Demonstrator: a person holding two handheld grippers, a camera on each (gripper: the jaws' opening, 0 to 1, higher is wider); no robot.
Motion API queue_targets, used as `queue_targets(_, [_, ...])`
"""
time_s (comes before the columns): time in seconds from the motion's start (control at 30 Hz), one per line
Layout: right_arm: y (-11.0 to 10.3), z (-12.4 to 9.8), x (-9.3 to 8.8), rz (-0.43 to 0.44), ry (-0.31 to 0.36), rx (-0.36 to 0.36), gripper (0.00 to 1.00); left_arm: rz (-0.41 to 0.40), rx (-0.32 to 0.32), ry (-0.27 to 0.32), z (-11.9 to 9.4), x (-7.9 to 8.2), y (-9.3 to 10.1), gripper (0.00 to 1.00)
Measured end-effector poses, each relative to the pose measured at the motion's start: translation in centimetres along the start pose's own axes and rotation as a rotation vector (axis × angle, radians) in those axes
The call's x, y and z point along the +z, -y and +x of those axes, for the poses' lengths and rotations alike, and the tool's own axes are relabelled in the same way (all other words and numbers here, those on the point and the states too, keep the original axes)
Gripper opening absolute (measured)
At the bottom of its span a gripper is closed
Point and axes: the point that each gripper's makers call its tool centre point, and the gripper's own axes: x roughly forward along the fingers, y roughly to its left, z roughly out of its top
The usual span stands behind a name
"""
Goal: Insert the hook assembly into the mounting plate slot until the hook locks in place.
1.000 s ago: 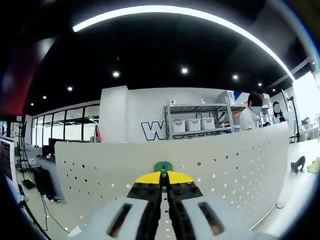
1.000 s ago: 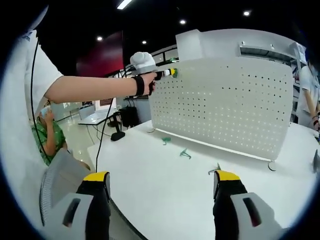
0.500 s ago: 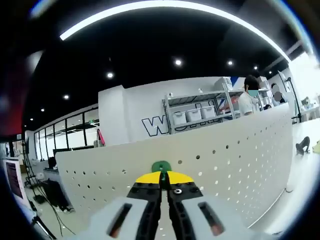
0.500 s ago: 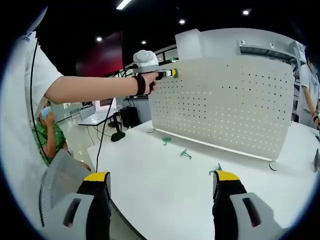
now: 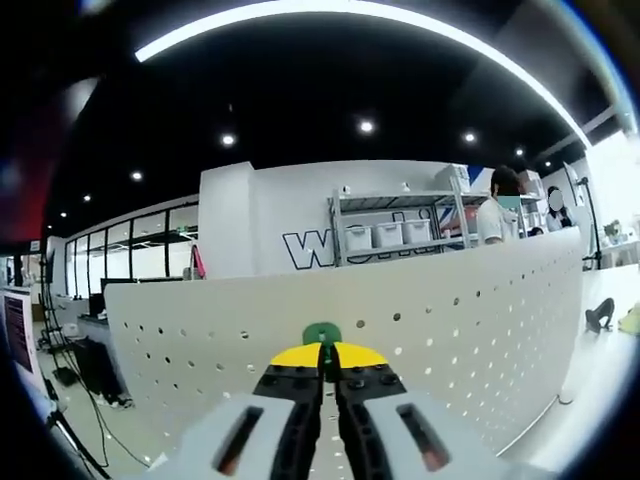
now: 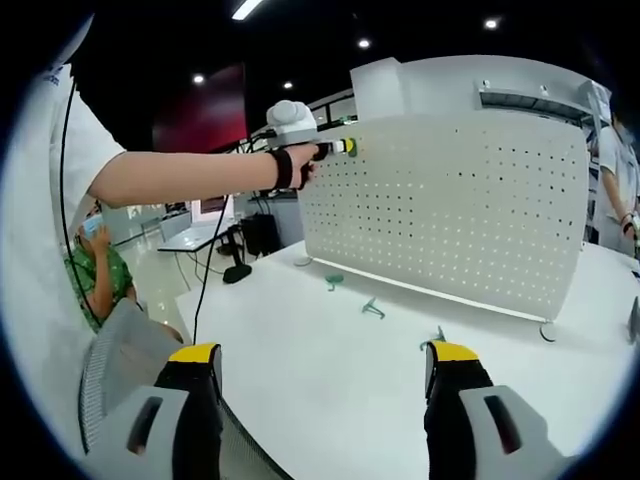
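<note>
White table carries an upright white pegboard, the mounting plate, standing along the far side with its rows of holes facing the right gripper view.

Person's left arm reaches across to the plate's upper left corner, bringing the left claw right up to the top edge.

Left claw in its own view: jaws pressed together on a small green hook assembly, which pokes out past the yellow tips. The piece sits at the top rows of holes, just below the plate's rim. Cannot tell whether it is in a slot or only touching the face.

Right claw hangs low over the table, jaws wide apart, holding nothing.

Three more small green hooks lie loose on the table near the plate's foot.

Progress, as judged: hook picked up and carried to the plate, so the approach is done. Insertion is at hand or under way; a lock is not evident. Left to do: seat and lock the hook.
</note>
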Motion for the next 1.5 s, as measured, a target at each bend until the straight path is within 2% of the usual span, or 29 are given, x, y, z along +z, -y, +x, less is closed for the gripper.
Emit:
queue_targets(0.1, [0.0, 0.0, 0.1, 0.0, 0.003, 0.001, 0.85, -0.014, -0.018, -0.006, -0.1, 0.0, 0.1, 0.05])
queue_targets(0.17, [0.0, 0.1, 0.2, 0.001, 0.003, 0.005, 0.85, -0.025, -0.024, -0.05, -0.2, -0.8, 0.1, 0.09])
queue_targets(0.23, [-0.1, 0.1, 0.3, -0.004, 0.005, 0.011, 0.85, -0.041, -0.029, -0.065, -0.2, -1.2, 0.1, 0.15])
queue_targets(0.6, [-0.2, 0.3, 0.6, -0.019, 0.014, 0.02, 0.87, -0.038, -0.055, -0.09, -1.2, -1.9, 0.4, 0.2])
queue_targets(0.7, [-0.3, 0.3, 0.7, -0.014, 0.018, 0.021, 0.87, -0.039, -0.062, -0.092, -1.7, -1.9, 0.3, 0.25])
queue_targets(1.17, [0.2, 0.1, 1.3, -0.027, 0.039, 0.007, 0.89, -0.051, -0.1, -0.115, -3.9, -2.6, -0.4, 0.21])
queue_targets(1.5, [1.6, -0.2, 1.9, -0.029, 0.07, -0.054, 0.94, -0.084, -0.176, -0.158, -6.4, -4.7, 0.8, 0.23])
